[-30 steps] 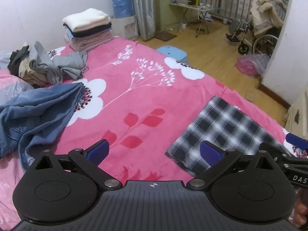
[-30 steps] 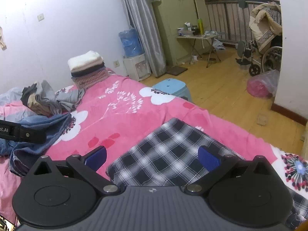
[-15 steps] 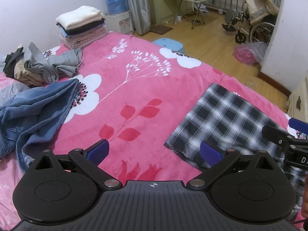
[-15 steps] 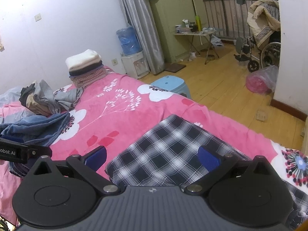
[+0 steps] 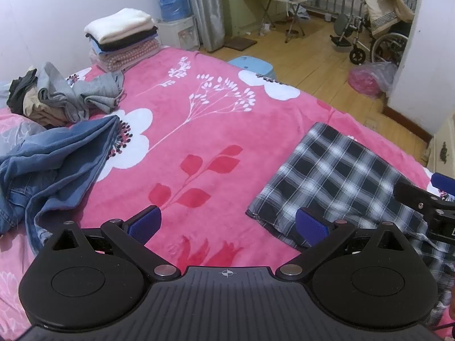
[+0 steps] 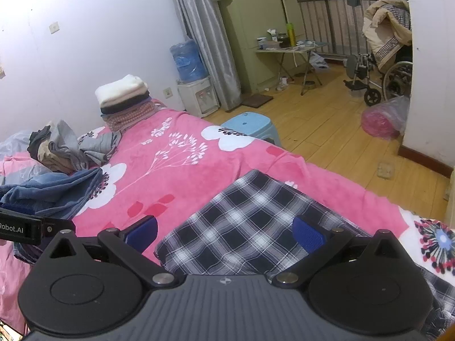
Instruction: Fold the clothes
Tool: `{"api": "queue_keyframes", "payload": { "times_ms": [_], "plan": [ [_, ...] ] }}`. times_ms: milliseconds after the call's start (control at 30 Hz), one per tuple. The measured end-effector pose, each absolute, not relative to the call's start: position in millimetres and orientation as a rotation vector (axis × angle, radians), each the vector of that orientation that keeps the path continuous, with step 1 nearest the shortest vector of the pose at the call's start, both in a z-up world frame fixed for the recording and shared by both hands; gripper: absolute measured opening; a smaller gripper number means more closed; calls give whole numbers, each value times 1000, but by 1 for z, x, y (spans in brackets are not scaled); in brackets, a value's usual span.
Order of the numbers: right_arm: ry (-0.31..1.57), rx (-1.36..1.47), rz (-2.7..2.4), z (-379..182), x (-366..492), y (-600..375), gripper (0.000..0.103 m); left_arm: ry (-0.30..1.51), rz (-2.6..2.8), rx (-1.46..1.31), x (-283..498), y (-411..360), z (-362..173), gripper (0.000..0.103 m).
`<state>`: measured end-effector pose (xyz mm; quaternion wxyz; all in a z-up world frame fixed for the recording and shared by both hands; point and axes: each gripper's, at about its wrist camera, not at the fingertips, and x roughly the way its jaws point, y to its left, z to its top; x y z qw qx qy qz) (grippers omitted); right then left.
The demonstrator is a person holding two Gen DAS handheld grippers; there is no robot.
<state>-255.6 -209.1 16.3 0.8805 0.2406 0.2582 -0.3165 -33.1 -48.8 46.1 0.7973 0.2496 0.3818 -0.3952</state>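
1. Far left on the pink blanket (image 5: 199, 130): crumpled jeans (image 5: 51, 164); behind, a stack of folded clothes (image 5: 125, 39).
2. Left gripper (image 5: 227, 224): fingers spread wide, holding nothing, above bare blanket.
3. Right: folded plaid shirt (image 6: 244, 227) lying flat; right gripper (image 6: 224, 233) spread wide above it, empty.

Home bedroom, lived-in.
Bed under pink floral blanket (image 5: 204, 130), folded clothes stack (image 6: 125, 99) at the wall end, loose laundry pile (image 5: 57, 99) beside it. Wood floor (image 6: 327, 130), grey curtain (image 6: 199, 37), water dispenser (image 6: 193, 85), blue plastic stool (image 6: 250, 125), folding table (image 6: 290, 54) with bottles, wheelchair (image 6: 381, 76) by the balcony railing.
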Motion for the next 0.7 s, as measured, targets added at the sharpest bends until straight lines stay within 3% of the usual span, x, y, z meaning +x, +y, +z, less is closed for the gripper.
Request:
{"api": "queue_keyframes", "payload": {
  "times_ms": [700],
  "plan": [
    [536, 502, -671, 17, -256, -207, 103, 820, -845, 550, -36, -49, 42, 101]
  ]
}}
